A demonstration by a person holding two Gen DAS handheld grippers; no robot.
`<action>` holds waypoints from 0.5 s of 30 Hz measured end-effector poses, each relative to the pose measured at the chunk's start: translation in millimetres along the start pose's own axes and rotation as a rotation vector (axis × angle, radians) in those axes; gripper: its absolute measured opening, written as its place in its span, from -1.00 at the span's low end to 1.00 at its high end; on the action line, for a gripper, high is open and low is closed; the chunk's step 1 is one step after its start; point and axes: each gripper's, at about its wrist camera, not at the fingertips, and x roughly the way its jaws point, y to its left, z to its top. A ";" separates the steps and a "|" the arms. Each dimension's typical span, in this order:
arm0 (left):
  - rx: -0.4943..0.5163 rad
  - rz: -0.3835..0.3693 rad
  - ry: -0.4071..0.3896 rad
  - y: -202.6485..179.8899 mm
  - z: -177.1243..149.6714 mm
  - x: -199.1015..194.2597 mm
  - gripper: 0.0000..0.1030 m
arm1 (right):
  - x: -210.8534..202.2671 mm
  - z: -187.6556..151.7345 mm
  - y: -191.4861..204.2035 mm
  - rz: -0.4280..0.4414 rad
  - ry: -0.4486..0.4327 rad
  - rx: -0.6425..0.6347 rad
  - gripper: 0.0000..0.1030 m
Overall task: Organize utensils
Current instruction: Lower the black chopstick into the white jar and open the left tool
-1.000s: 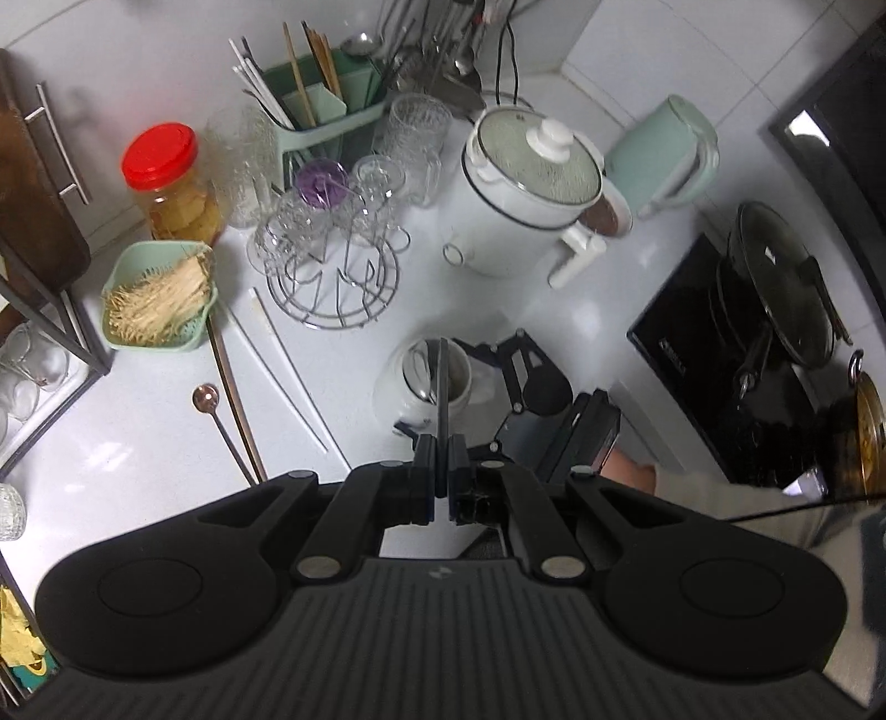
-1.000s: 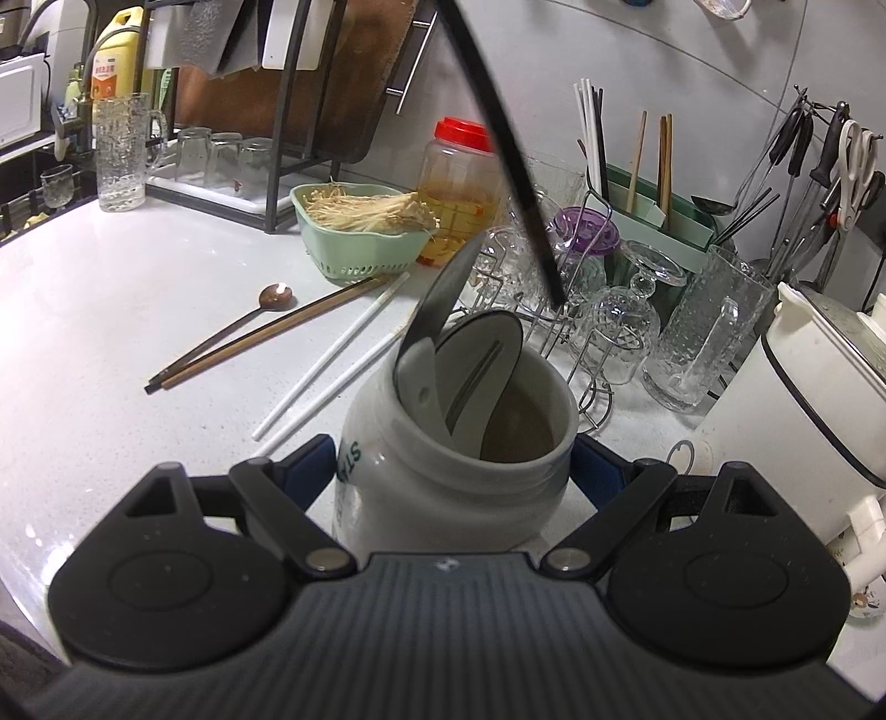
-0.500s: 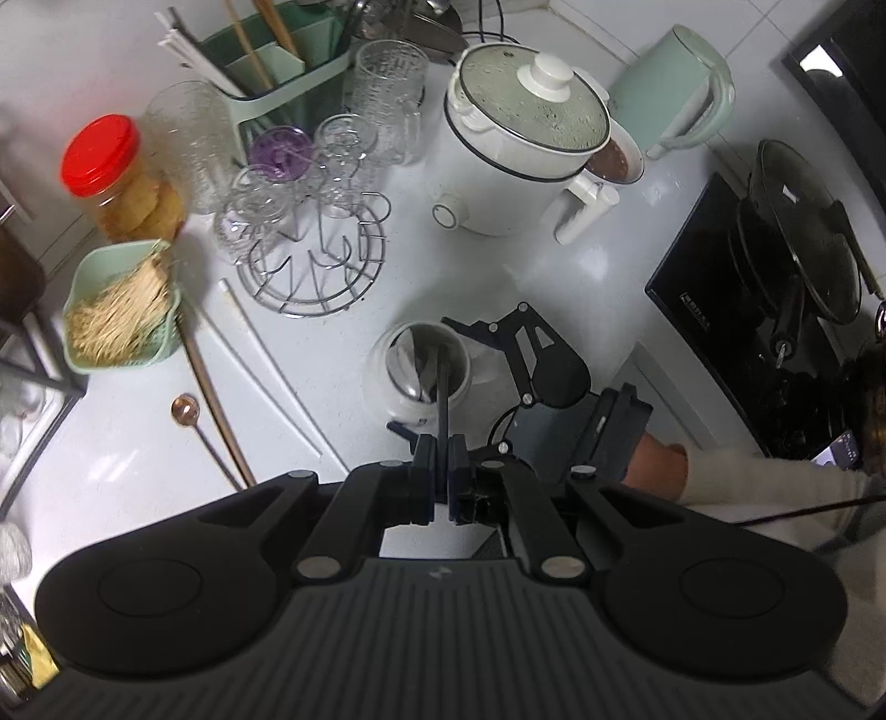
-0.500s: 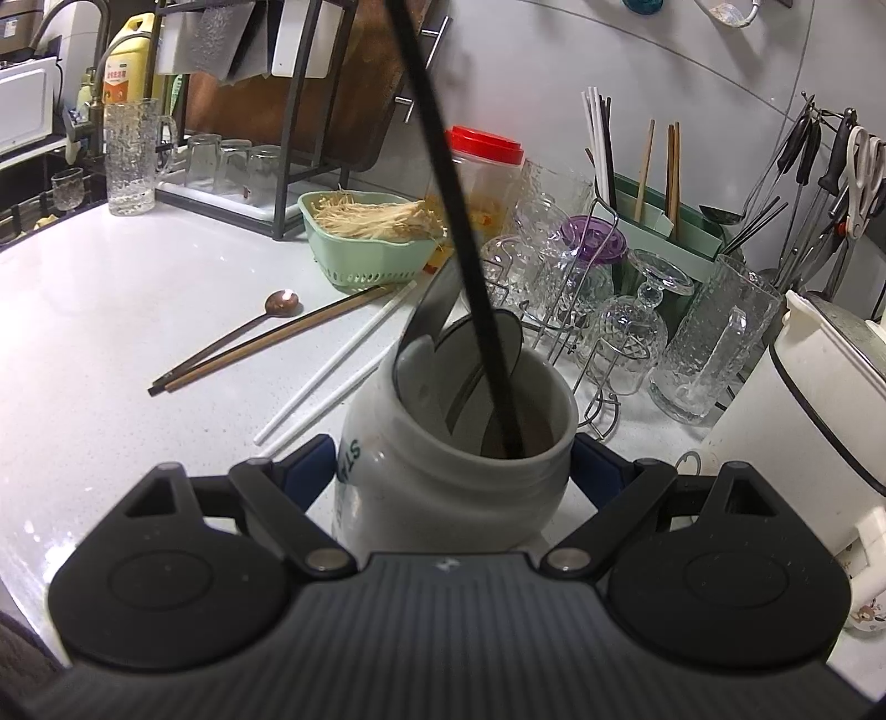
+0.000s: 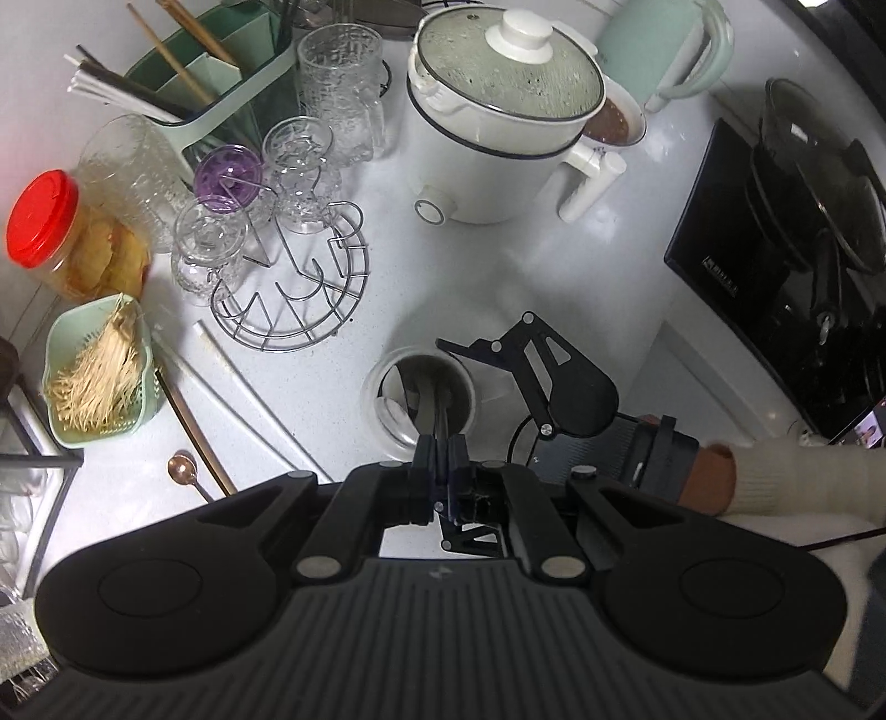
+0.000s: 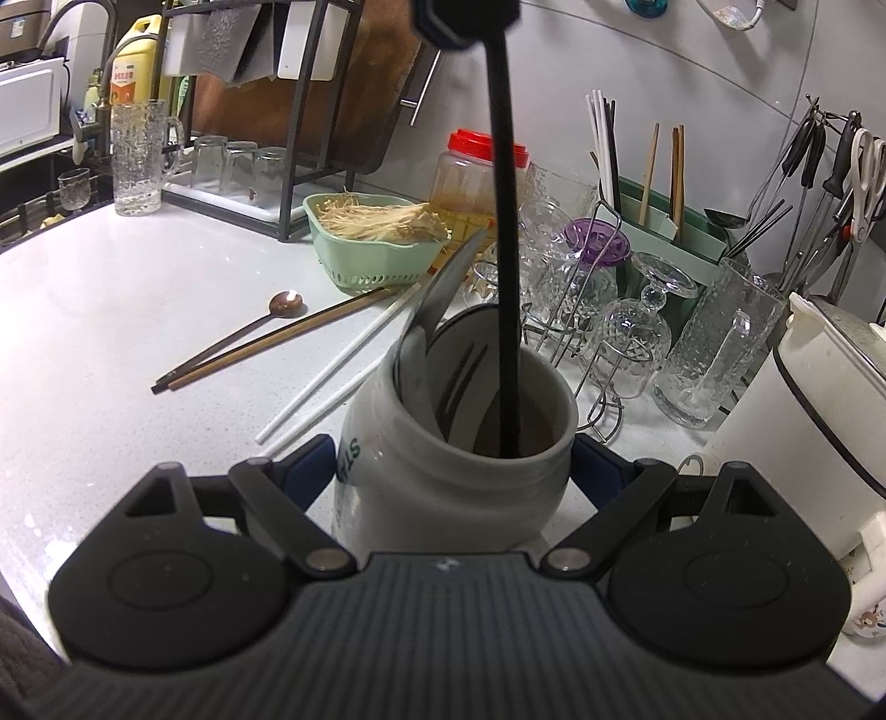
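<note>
The left hand-held gripper (image 5: 441, 464) hangs above the white jar (image 6: 454, 443), pinching a black utensil handle (image 6: 506, 266) that reaches down inside it. The right hand-held gripper (image 6: 454, 471) clamps the jar's sides. Beside the jar, chopsticks (image 6: 277, 346) lie on the surface (image 6: 111, 332).

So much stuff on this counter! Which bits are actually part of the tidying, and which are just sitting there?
Part of the job:
- white jar, gripped by right tongs
- black utensil, lowered into the jar by left tongs
- spoon and chopsticks loose on the counter

Just sitting there:
- cooker
- kettle
- glasses
- red-lidded jar
</note>
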 end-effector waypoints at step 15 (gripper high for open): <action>-0.032 0.053 -0.039 3.4 6.0 12.6 -0.84 | 0.5 -0.1 -0.3 -0.001 0.001 0.004 0.80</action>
